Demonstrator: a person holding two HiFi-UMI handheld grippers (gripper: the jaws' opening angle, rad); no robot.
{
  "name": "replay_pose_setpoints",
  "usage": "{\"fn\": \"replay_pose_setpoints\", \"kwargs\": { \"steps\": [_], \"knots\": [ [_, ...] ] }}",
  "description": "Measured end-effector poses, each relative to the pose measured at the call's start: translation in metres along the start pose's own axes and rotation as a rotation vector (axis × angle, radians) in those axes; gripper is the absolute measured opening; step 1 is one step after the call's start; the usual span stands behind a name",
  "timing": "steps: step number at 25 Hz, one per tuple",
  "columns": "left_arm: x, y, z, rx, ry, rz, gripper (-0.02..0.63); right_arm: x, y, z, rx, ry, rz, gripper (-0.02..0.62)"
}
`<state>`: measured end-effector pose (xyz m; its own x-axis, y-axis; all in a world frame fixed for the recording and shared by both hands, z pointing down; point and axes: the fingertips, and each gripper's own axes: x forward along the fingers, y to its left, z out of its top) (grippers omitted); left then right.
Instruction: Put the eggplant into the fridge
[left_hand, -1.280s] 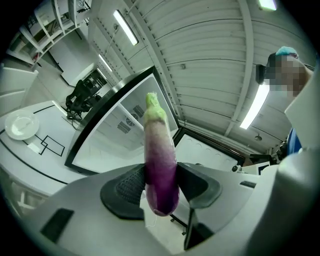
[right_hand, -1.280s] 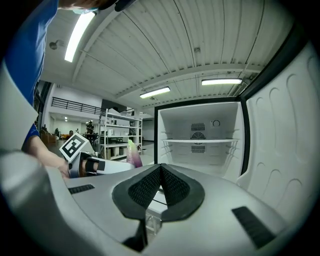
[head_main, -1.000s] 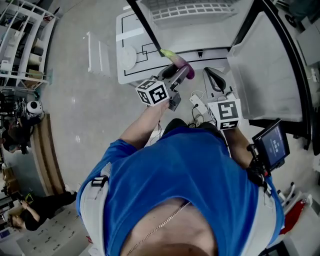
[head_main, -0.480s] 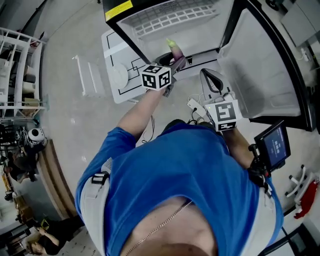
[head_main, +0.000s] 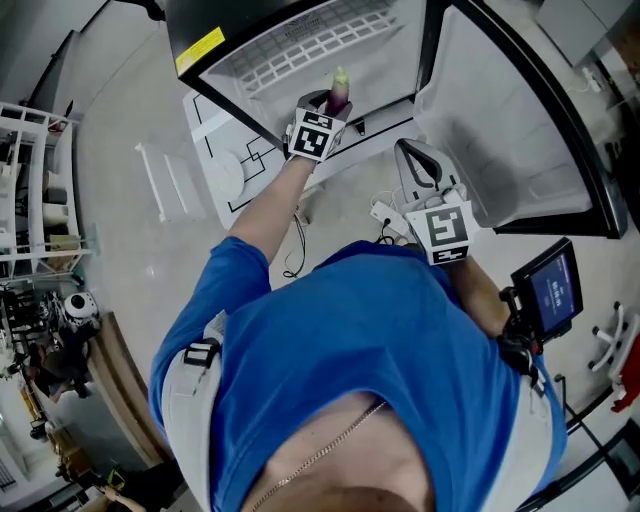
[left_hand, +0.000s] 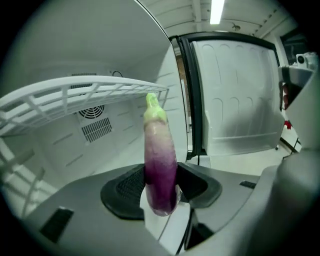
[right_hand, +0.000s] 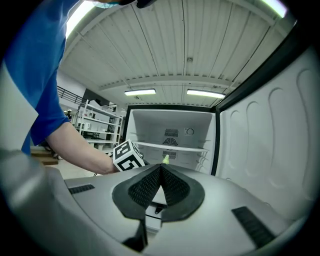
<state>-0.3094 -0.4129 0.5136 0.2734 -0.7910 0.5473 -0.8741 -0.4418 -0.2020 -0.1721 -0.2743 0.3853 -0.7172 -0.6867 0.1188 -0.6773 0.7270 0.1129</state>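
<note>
The eggplant (left_hand: 159, 167), purple with a pale green tip, stands upright between the jaws of my left gripper (left_hand: 161, 186), which is shut on it. In the head view the left gripper (head_main: 325, 112) holds the eggplant (head_main: 339, 90) just inside the open fridge (head_main: 250, 40), below its white wire shelf (left_hand: 75, 97). From the right gripper view only the eggplant's green tip (right_hand: 165, 159) shows, behind the marker cube. My right gripper (right_hand: 160, 175) is shut and empty, held back near the person's body (head_main: 418, 165) and facing the fridge.
The fridge door (head_main: 510, 140) stands wide open at the right, its inner shelves bare. A white cable and plug (head_main: 385, 212) lie on the floor by the fridge's foot. A small screen (head_main: 548, 290) sits at the right forearm. Metal shelving (head_main: 35, 170) stands far left.
My left gripper has carried the eggplant forward into the fridge opening and rolled so the eggplant now stands upright. The right gripper has drifted slightly and stays shut.
</note>
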Motion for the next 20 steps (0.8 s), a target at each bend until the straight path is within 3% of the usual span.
{"fn": "replay_pose_setpoints", "kwargs": {
  "steps": [8, 20],
  "knots": [
    [0.04, 0.027, -0.005, 0.208, 0.114, 0.071, 0.202, -0.004, -0.012, -0.007, 0.01, 0.006, -0.034, 0.002],
    [0.082, 0.057, -0.019, 0.41, 0.307, 0.153, 0.202, -0.01, -0.021, -0.016, 0.014, 0.018, -0.07, 0.002]
  ]
}}
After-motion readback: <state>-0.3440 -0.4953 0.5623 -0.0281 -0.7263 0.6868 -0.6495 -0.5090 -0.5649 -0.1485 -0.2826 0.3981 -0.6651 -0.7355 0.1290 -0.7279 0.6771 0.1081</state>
